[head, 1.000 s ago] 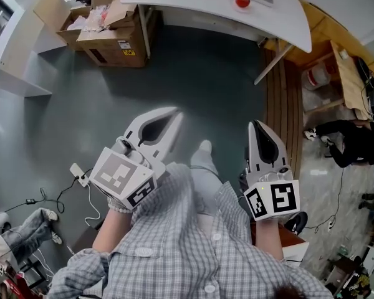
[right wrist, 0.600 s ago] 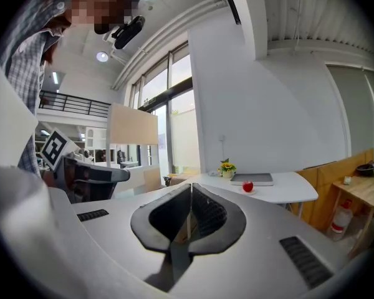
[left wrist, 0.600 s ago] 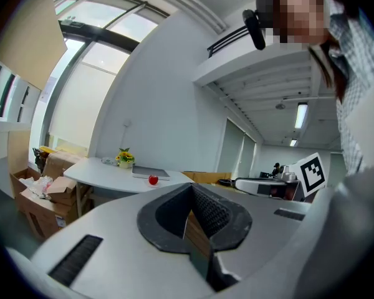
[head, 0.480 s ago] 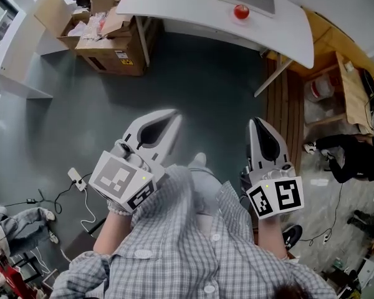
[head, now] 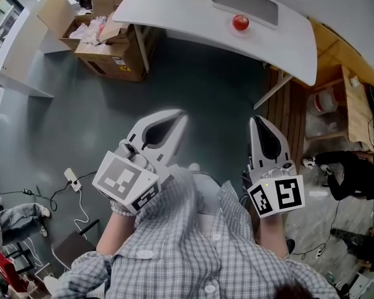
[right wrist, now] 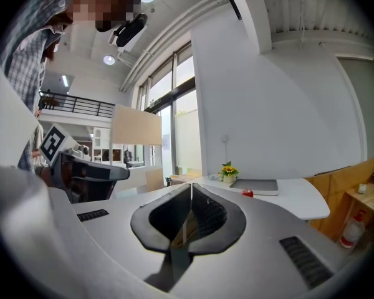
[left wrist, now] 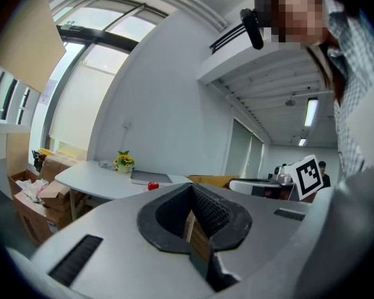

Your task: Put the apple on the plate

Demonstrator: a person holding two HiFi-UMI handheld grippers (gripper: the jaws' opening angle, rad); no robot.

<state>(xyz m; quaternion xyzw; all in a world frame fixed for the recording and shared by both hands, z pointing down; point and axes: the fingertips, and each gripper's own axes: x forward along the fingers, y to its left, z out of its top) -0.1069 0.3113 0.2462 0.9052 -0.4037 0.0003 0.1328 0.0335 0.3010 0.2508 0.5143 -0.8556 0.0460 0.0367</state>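
Note:
A red apple (head: 240, 22) rests on the white table (head: 174, 8) far ahead, just in front of a flat grey slab (head: 245, 4). I cannot make out a plate for certain. Both grippers hang at waist height over the floor, well short of the table. My left gripper (head: 179, 114) is shut with nothing in it, and so is my right gripper (head: 256, 121). The left gripper view shows the apple (left wrist: 153, 185) small beyond the closed jaws (left wrist: 191, 189). In the right gripper view the apple (right wrist: 247, 193) lies right of the closed jaws (right wrist: 191, 186).
Open cardboard boxes (head: 112, 36) stand under the table's left end. A wooden bench (head: 343, 73) and a seated person (head: 355, 167) are at the right. Cables and a power strip (head: 71, 179) lie on the grey floor at the left. A small flower pot (left wrist: 123, 162) stands on the table.
The table and apple have slid lower and nearer in the head view as the person steps forward. Both grippers stay shut and hold about the same place.

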